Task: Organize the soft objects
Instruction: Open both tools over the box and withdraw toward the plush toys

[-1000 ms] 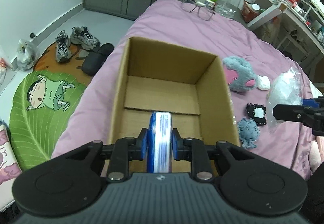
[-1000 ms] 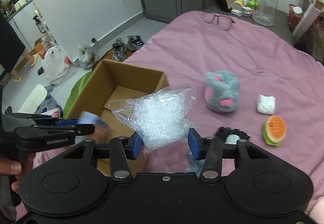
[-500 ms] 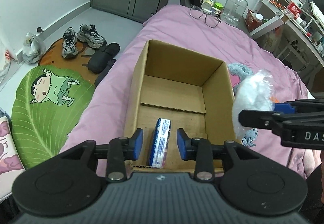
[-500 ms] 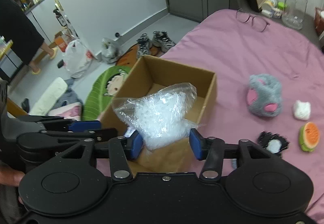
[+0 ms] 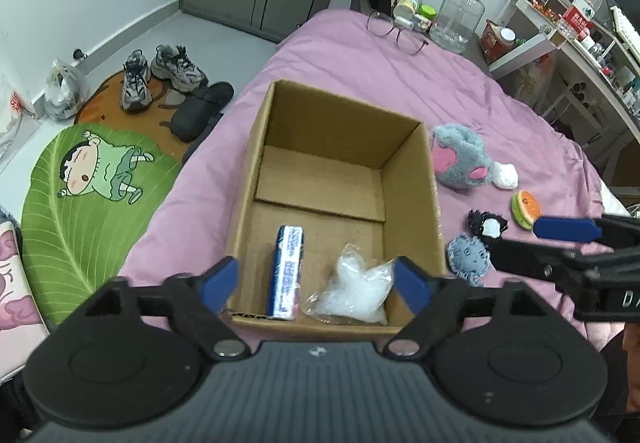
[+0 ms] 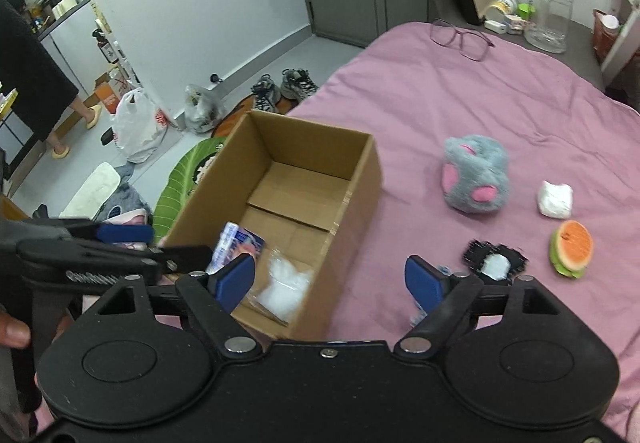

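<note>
An open cardboard box stands on the purple bed. Inside lie a blue-and-white tissue pack and a clear bag of white stuffing. My left gripper is open and empty above the box's near edge. My right gripper is open and empty over the box's near right corner; it also shows in the left wrist view. On the bed lie a grey plush, a white piece, a watermelon toy, a black-and-white toy and a small grey toy.
Glasses lie at the far end of the bed, near a clear jar. Shoes and a green leaf mat are on the floor to the left. A desk stands at right. A person stands far left.
The left gripper let go of the tissue pack into the box and opened wide. The right gripper moved over the box, opened and dropped the stuffing bag inside.
</note>
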`<state>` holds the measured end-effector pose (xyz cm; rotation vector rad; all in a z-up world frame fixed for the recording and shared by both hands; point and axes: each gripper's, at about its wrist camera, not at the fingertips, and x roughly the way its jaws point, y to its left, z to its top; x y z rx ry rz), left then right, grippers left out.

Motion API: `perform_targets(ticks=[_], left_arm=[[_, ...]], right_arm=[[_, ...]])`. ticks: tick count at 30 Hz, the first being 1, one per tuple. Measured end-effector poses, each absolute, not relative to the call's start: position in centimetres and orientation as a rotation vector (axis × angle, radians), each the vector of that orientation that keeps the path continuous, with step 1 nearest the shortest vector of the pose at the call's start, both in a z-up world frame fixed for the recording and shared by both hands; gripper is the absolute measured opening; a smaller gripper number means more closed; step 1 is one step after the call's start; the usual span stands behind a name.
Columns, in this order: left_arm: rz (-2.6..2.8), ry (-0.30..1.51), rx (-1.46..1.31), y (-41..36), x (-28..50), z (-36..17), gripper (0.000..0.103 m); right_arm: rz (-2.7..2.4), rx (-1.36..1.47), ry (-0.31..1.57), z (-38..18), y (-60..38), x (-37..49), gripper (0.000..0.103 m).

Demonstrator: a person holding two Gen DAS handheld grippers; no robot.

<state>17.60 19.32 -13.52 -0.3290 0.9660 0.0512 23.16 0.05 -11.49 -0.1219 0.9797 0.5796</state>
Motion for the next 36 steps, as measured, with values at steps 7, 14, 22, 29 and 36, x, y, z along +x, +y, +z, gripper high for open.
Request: perform_targets(ticks=[7,14,22,29,36], left_arm=[[0.018,0.916,-0.291,17.0,17.6,-11.8,0.102],[-0.039,0.911,-0.335,14.4,18.5,-11.1,0.103],[-0.038,0.927,-0.275,11.0,18.9,-10.6,0.102],[-0.036,0.961,-0.262,9.0,19.7,-10.5,0.102],[-0.097,0.987,-0.264,6.5,20.6,-10.9,0.102]], right_arm=[[0.534,-0.108,0.980,-11.3,-3.6,22.7,0.090],[0.490,-0.090,0.976,-11.2,-7.1,22.7,0.090],[0.459,-0.055,0.967,-11.4,-10.4,22.8,0.090],[0.443,-0.007,0.965,-11.8,-13.2,23.2,0.090],[0.418,0.038,0.974,-12.6,-15.7,24.0,0.090]])
